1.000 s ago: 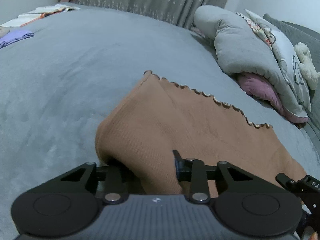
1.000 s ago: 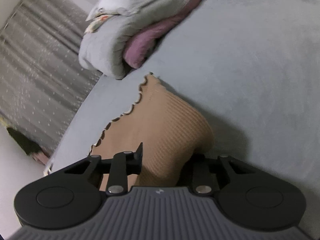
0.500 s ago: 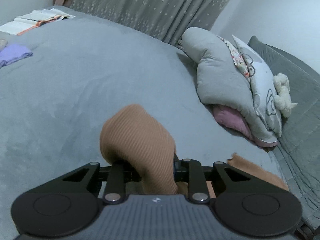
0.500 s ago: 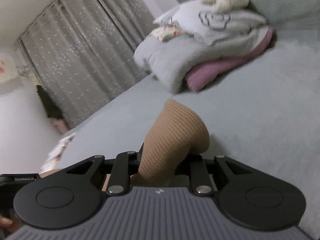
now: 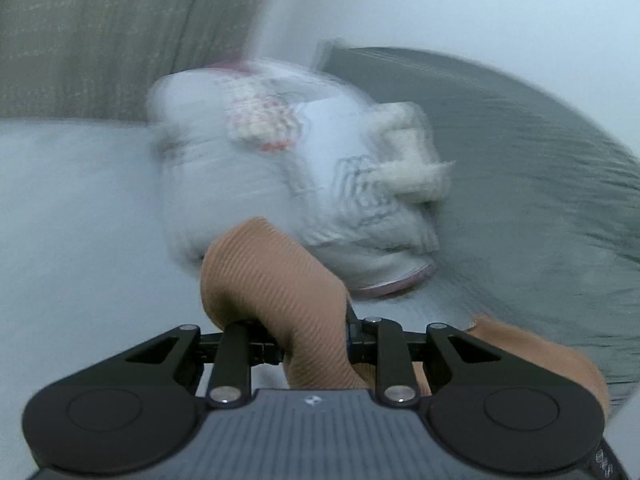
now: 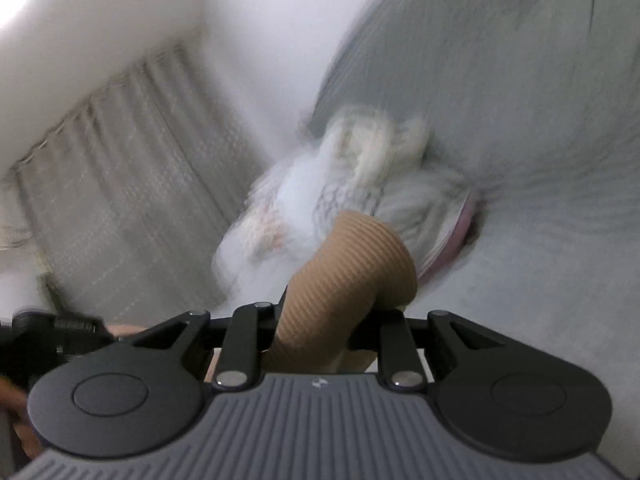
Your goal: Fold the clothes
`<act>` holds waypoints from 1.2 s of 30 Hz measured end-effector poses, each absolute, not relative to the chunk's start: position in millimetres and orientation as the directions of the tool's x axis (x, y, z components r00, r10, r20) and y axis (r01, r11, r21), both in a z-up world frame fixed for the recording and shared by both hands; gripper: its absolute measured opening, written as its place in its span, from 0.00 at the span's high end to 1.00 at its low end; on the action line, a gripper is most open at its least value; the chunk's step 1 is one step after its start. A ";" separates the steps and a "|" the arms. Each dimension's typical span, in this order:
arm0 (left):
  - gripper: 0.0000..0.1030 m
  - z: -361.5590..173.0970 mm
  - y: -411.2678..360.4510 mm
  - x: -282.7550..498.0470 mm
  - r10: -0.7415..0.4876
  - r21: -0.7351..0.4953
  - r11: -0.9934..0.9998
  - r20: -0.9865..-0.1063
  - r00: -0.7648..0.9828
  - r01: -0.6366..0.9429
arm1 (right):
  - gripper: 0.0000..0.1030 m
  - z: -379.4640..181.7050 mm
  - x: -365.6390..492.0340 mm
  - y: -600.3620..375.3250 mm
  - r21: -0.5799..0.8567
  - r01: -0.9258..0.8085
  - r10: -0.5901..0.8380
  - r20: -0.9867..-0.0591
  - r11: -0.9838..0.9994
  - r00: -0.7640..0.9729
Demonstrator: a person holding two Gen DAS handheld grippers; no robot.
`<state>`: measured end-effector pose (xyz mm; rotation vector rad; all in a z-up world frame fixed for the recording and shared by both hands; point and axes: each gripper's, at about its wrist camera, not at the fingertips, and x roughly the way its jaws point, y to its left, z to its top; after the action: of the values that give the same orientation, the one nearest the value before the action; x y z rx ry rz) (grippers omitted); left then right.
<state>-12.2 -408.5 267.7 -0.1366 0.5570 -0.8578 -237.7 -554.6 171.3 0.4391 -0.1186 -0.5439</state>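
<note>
Your left gripper [image 5: 312,332] and right gripper [image 6: 320,320] each pinch a bunched corner of the tan top [image 5: 276,280], raised clear of the bed [image 5: 72,220]. Keep both corners level and taut, then carry them together so the edges align.

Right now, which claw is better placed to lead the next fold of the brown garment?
Neither clearly. The left claw and right claw are each shut on a bunched end of the brown garment, lifted above the bed. Blur hides the rest.
</note>
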 end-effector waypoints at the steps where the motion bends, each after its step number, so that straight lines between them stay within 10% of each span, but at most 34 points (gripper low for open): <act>1: 0.76 264.4 -442.1 -12.2 -0.782 -0.332 0.611 -0.391 0.485 0.718 | 0.78 172.6 -248.6 -563.1 0.395 0.526 -0.586 0.038 0.753 0.809; 6: 0.62 185.6 -630.6 -17.9 -0.868 -0.260 0.406 -0.411 0.280 0.876 | 0.75 131.8 -274.1 -611.3 0.382 0.750 -0.824 0.055 0.539 0.564; 8: 0.40 119.4 -691.6 -23.1 -0.759 -0.126 0.454 -0.574 0.308 0.882 | 0.60 74.3 -268.3 -646.7 0.498 0.831 -0.878 -0.246 0.249 0.411; 11: 0.44 39.5 -721.0 -20.6 -0.551 -0.005 0.613 -0.719 0.423 0.790 | 0.61 -10.1 -274.8 -681.6 0.619 0.776 -0.565 -0.686 -0.121 0.459; 16: 0.42 25.4 -660.2 23.7 -0.529 -0.218 0.794 -0.707 0.469 0.567 | 0.39 17.7 -282.0 -665.4 0.625 0.781 -0.583 -0.636 -0.003 0.506; 26: 0.23 51.4 -654.6 10.5 -0.573 0.001 0.661 -0.646 0.505 0.750 | 0.36 -0.5 -349.4 -669.4 0.673 0.708 -0.591 -0.667 -0.217 0.453; 36: 0.20 -2.6 -686.7 20.1 -0.638 -0.138 0.588 -0.685 0.352 0.797 | 0.26 -13.4 -368.8 -708.0 0.740 0.630 -0.612 -0.617 -0.236 0.495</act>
<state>20.1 -686.7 -2.6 0.2357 0.7691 -0.9398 -368.8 -708.0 -13.4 1.3914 0.0168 -1.1564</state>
